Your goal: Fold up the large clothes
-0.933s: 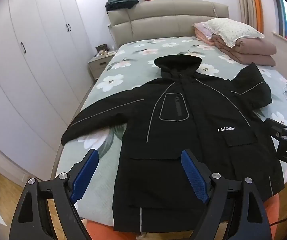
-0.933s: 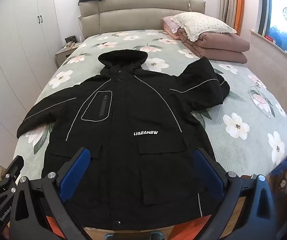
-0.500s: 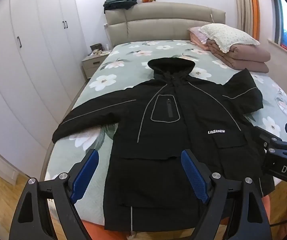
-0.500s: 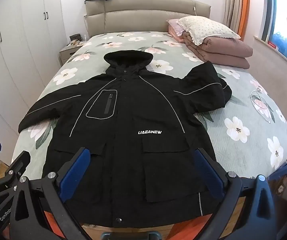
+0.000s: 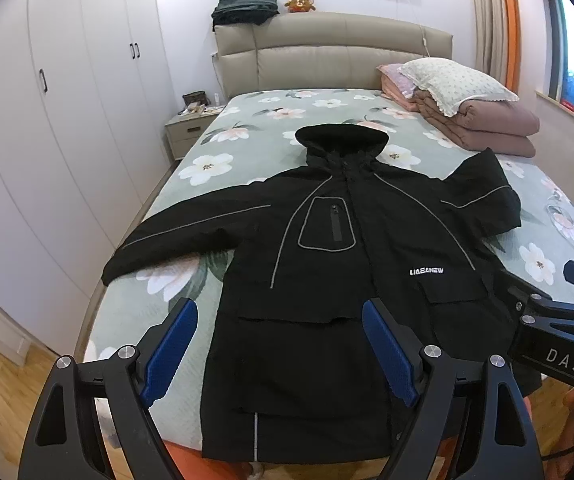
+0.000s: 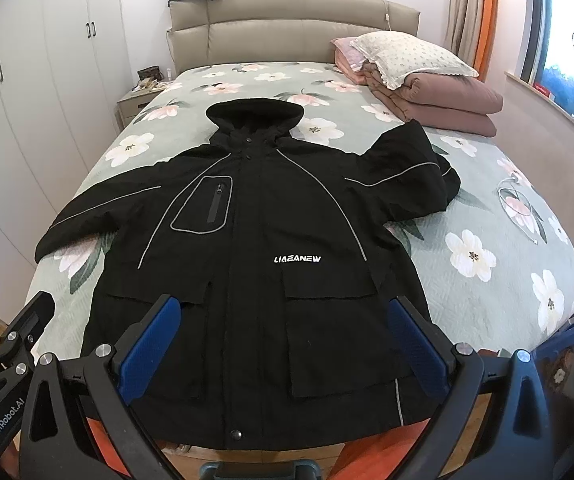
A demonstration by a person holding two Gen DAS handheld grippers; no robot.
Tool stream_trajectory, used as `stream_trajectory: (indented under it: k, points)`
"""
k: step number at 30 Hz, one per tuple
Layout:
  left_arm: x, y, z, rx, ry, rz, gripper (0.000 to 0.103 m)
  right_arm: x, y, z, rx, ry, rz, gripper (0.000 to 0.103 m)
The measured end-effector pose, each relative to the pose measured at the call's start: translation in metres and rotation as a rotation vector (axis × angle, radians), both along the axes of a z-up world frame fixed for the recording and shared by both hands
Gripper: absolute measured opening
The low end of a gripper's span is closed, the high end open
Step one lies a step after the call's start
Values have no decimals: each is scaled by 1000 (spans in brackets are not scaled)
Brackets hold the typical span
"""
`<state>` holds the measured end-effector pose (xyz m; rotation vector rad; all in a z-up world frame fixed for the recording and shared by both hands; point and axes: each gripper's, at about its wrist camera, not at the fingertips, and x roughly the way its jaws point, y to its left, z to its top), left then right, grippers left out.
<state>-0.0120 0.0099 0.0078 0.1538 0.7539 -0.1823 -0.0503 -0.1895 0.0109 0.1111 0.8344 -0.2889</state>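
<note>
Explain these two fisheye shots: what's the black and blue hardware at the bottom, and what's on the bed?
No robot arm here: a person carries a hand-held gripper in each hand, each with a camera looking forward along its two blue-padded fingers. One picture comes from the left hand-held gripper, the other from the right hand-held gripper. Both are open and hold nothing. A black hooded jacket lies front-up and unfolded on the floral bed, sleeves spread out. A pillow sits on a folded pink quilt near the headboard. Folding has not started.
</note>
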Motion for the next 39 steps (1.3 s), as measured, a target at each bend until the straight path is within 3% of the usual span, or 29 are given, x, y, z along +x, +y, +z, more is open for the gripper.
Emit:
stream_trajectory:
  k: [23, 27, 33, 39]
  points:
    - [22, 11, -26, -32, 58, 48, 85, 14, 5, -18, -6, 43, 5, 103]
    - [27, 10, -35, 47, 48, 83, 85, 19, 15, -23, -82, 61, 1, 103]
    - [37, 18, -54, -24, 112, 49, 85, 29, 18, -30, -76, 58, 24, 103]
    - [62, 35, -93, -50, 225, 76, 85, 49, 23, -45, -83, 35, 57, 103]
